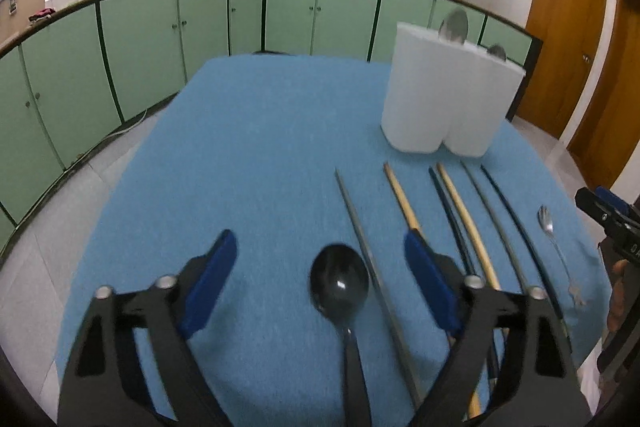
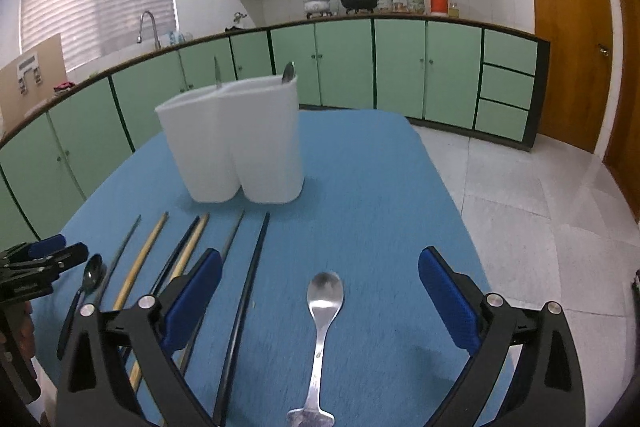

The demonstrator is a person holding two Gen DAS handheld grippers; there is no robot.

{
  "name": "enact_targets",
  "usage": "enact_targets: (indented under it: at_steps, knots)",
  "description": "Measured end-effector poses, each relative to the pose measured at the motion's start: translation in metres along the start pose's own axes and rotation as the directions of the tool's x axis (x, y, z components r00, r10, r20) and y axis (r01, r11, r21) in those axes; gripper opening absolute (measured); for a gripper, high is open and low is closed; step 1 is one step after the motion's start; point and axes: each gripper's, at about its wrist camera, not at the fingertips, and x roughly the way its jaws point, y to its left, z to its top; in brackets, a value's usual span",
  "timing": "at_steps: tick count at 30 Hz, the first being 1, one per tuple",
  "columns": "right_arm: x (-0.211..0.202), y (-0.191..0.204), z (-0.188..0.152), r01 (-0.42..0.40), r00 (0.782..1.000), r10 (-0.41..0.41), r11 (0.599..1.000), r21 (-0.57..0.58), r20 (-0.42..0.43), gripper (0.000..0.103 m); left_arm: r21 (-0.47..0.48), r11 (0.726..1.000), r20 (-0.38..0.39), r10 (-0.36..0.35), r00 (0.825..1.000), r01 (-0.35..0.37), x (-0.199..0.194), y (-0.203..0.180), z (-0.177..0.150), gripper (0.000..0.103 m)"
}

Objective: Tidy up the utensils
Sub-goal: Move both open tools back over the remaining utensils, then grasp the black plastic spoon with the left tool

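We hold the left gripper [image 1: 316, 279] spread wide over the black spoon [image 1: 339, 283], the right gripper [image 2: 320, 291] equally apart over the steel spoon [image 2: 324, 301]; neither grips anything; risk: closing snags a neighbouring chopstick [image 1: 370, 259]. Count: six chopsticks mid-cloth, two loose spoons near the blue cloth's [image 1: 248, 147] front edge, one white holder [image 2: 236, 143] toward its far edge.

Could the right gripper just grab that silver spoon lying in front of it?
Probably yes. The right gripper is open, the silver spoon lies between its fingers on the blue cloth, and nothing covers it.
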Motion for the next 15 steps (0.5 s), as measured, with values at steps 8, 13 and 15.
enact_targets:
  at_steps: [8, 13, 15]
  knots:
    - [0.001, -0.001, -0.007, 0.001, 1.0, -0.001, 1.0, 0.002, -0.013, 0.097, -0.018, 1.0, -0.036, -0.016, 0.999, 0.015, 0.01, -0.002, -0.005, 0.066]
    - [0.0, -0.001, -0.009, 0.0, 1.0, 0.0, 1.0, -0.007, -0.009, 0.097, -0.017, 1.0, -0.038, -0.021, 0.999, 0.021, 0.014, -0.004, -0.004, 0.065]
    - [0.001, 0.001, -0.009, -0.004, 1.0, 0.003, 1.0, -0.015, -0.012, 0.097, -0.014, 1.0, -0.045, -0.024, 0.999, 0.024, 0.016, -0.004, -0.003, 0.061]
